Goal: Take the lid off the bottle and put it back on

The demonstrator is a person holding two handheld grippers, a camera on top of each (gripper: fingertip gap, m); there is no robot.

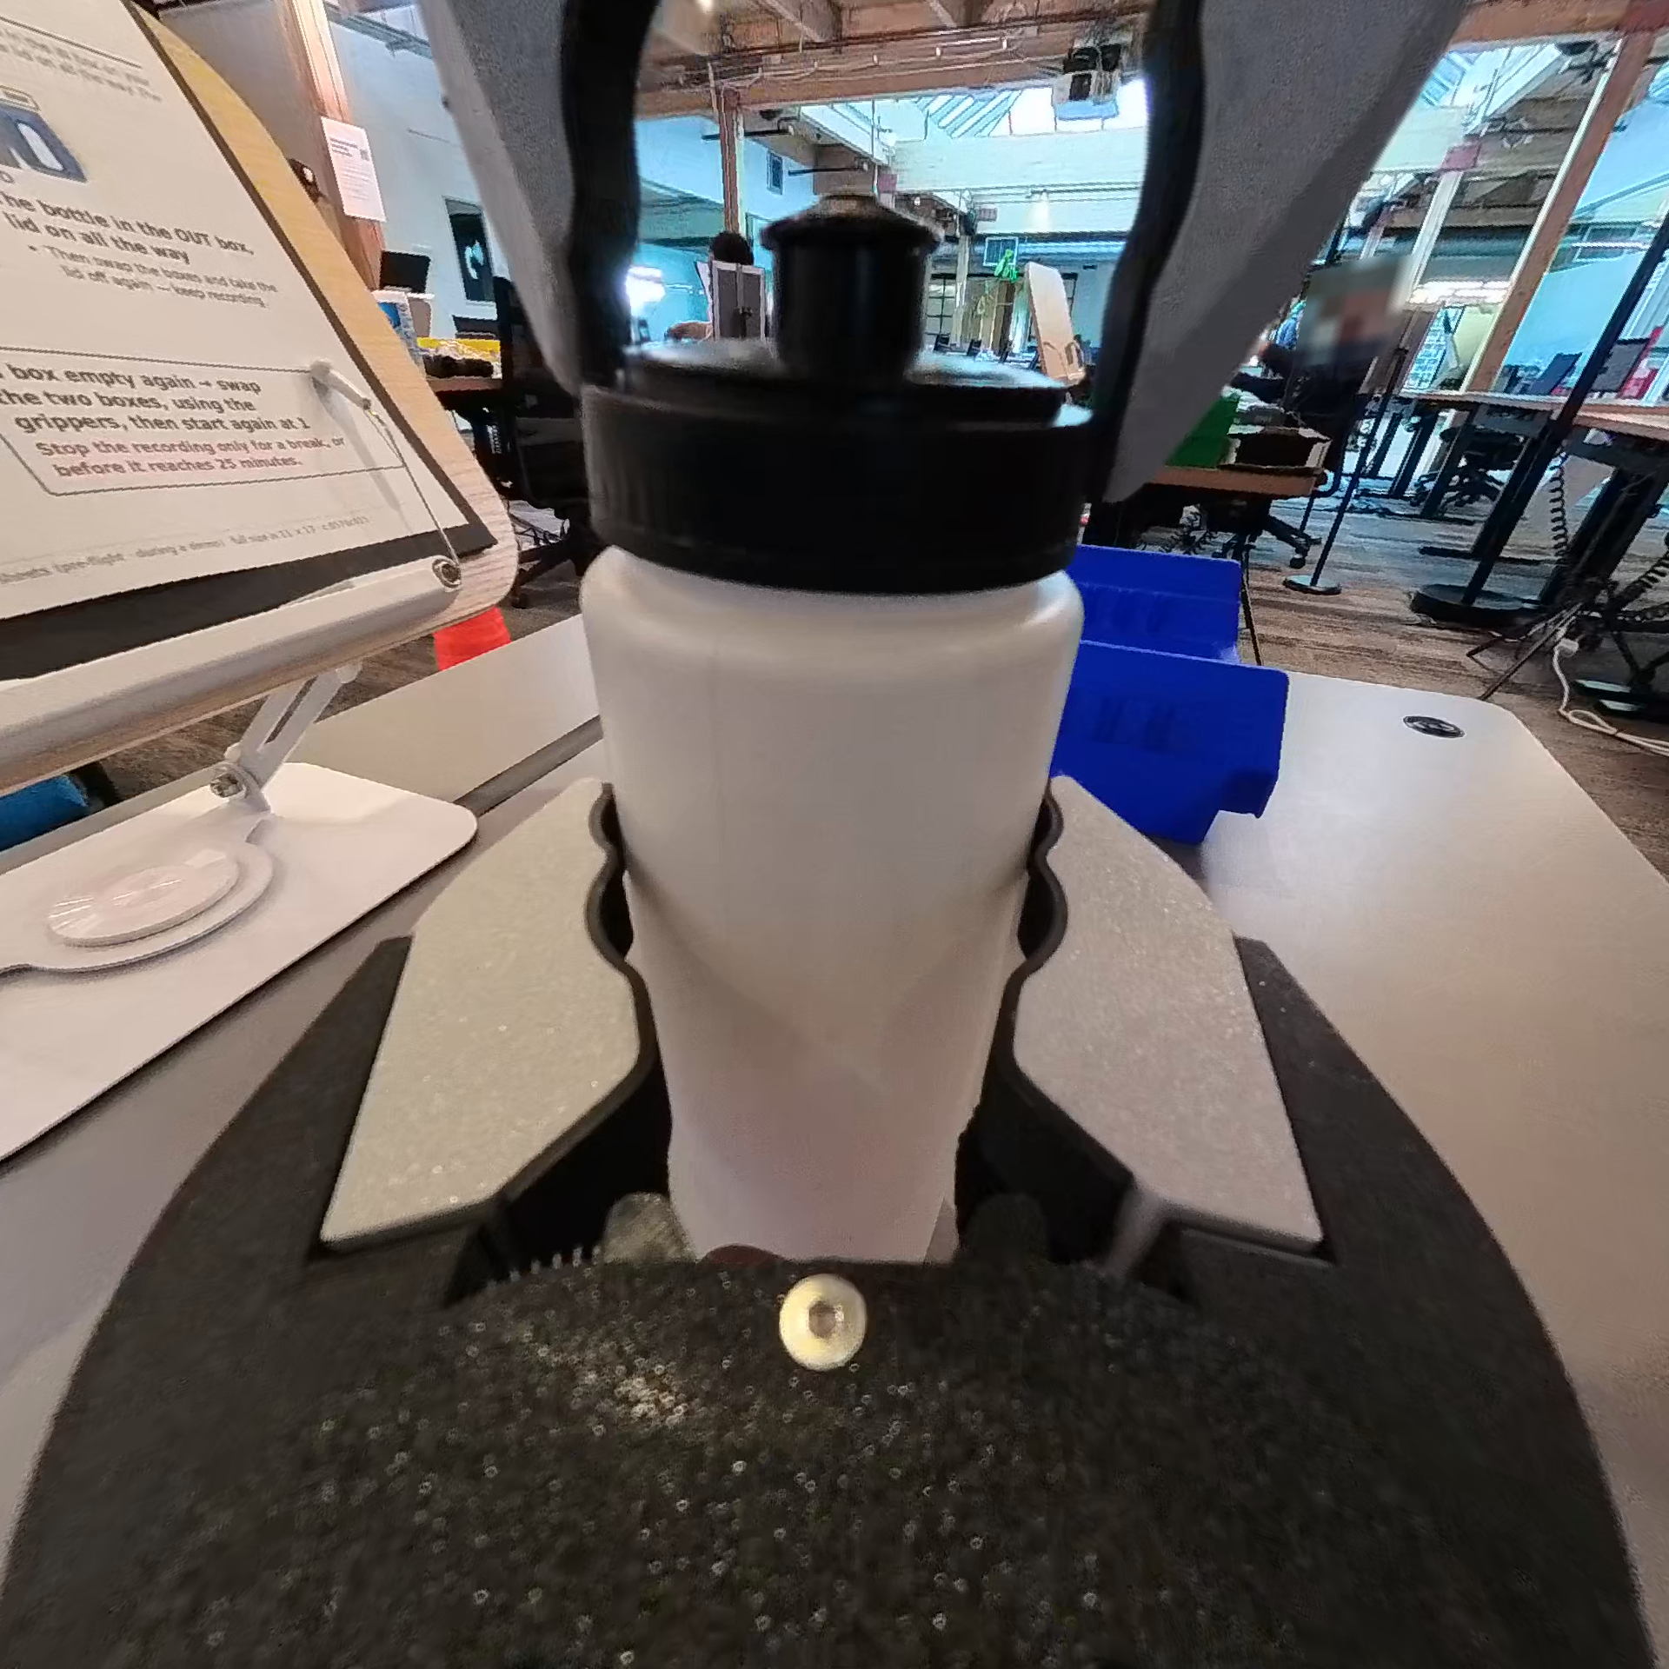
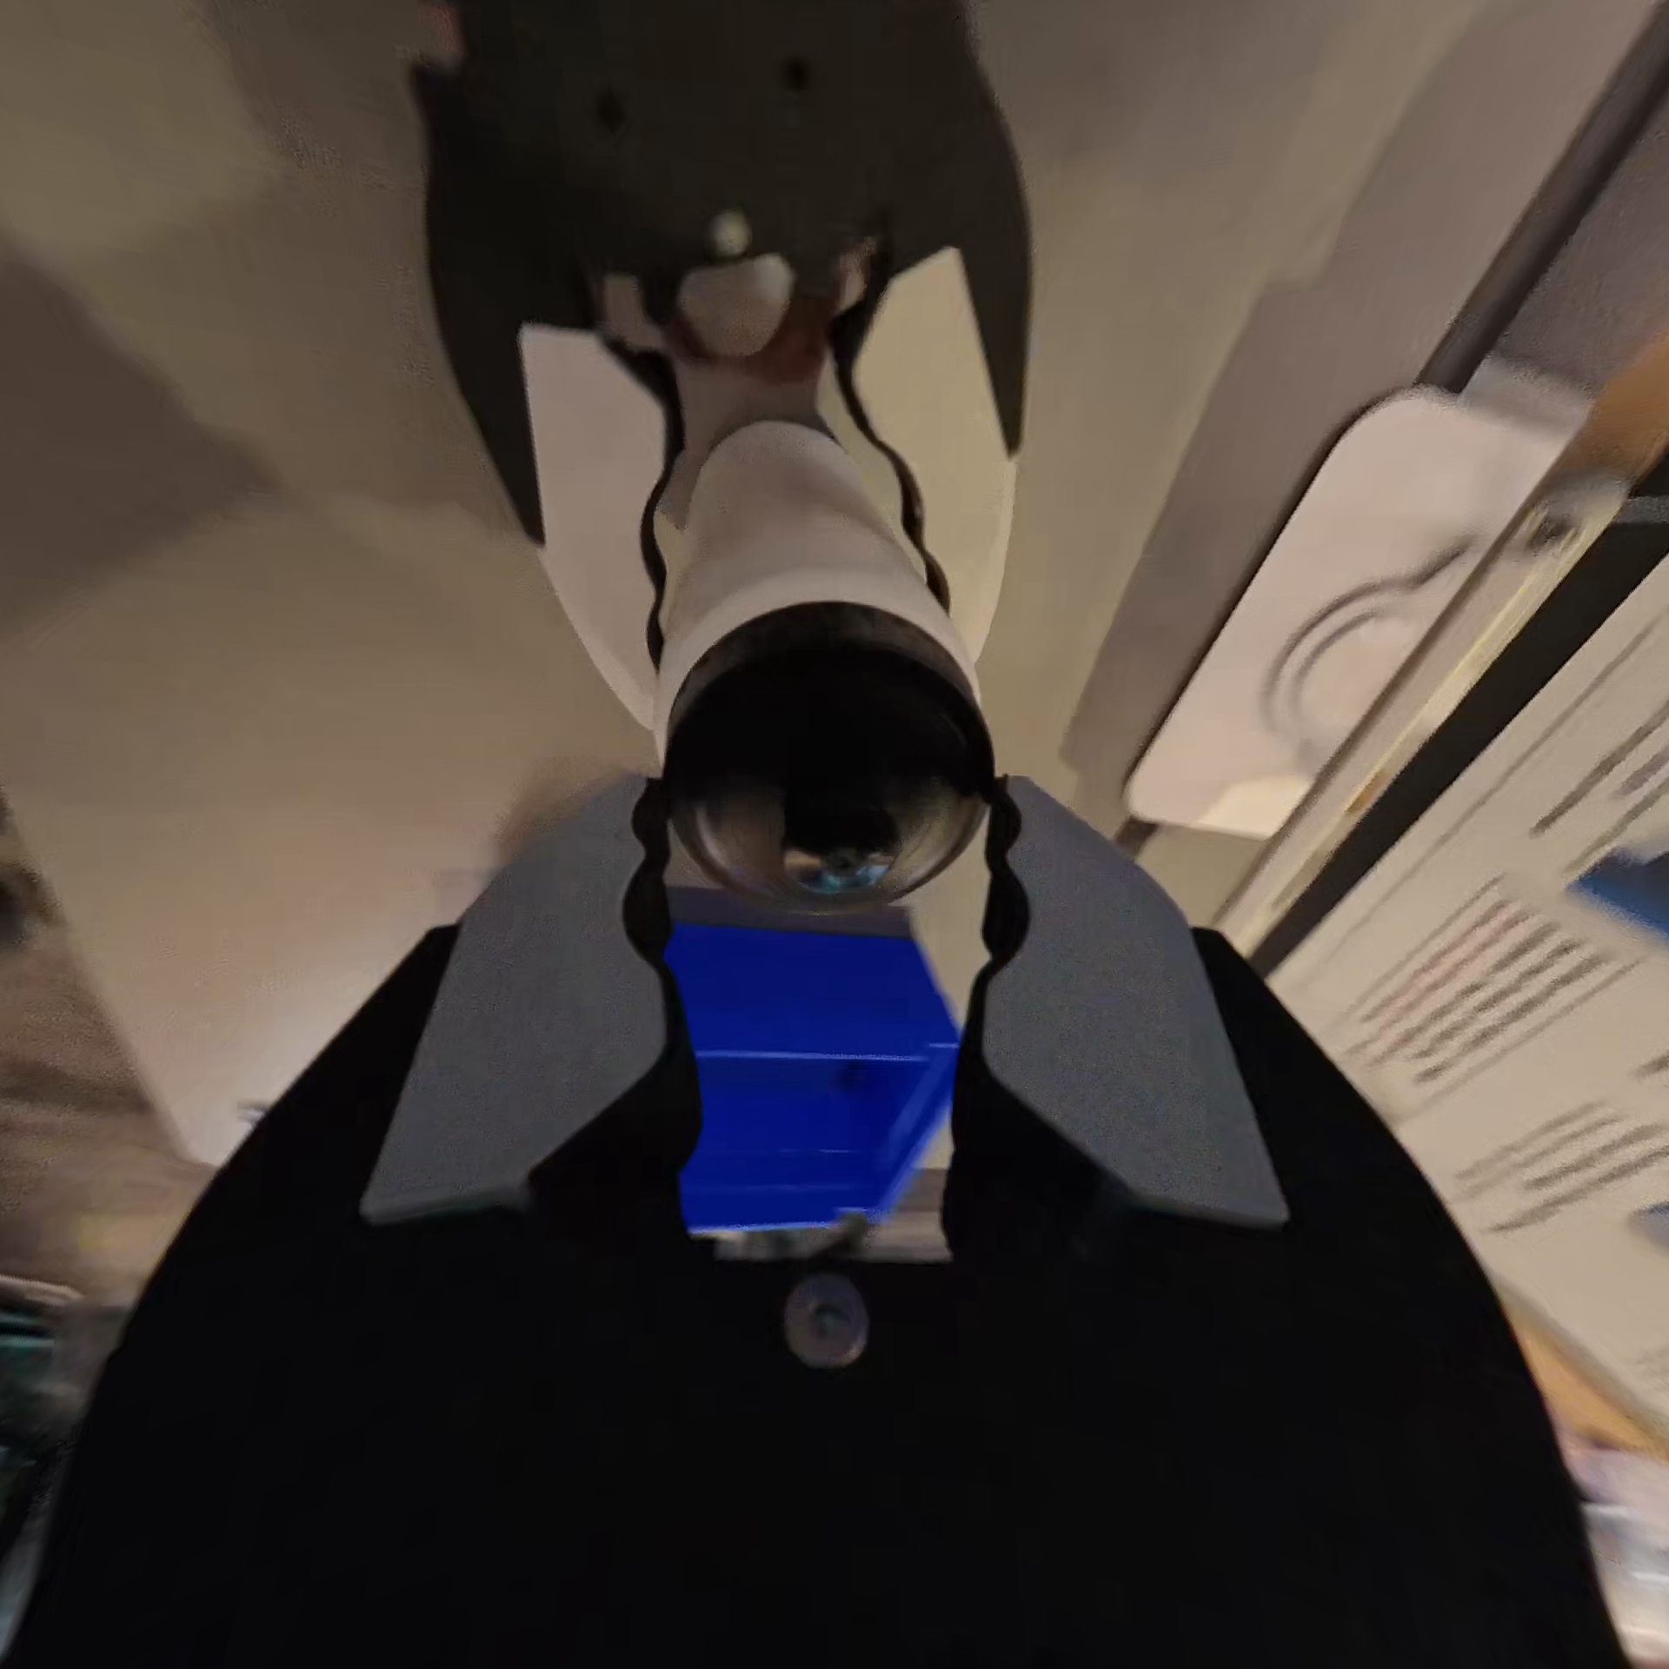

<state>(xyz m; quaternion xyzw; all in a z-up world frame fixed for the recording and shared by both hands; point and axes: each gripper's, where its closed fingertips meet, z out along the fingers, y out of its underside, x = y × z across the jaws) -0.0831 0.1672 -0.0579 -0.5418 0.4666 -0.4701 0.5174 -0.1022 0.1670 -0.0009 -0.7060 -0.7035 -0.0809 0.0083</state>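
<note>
Your left gripper (image 1: 826,867) is clamped on the white bottle (image 1: 831,813), both wavy black pads pressed against its body, holding it upright above the grey table (image 1: 1445,948). Your right gripper (image 2: 824,813) comes down from above with its fingertips closed against the rim of the black lid (image 1: 835,479), which sits on the bottle's neck with its spout (image 1: 849,280) standing between the fingers. Just behind the bottle lies a blue bin (image 1: 1174,686). To the left, an instruction sheet (image 1: 181,316) leans on a white stand (image 1: 226,867).
</note>
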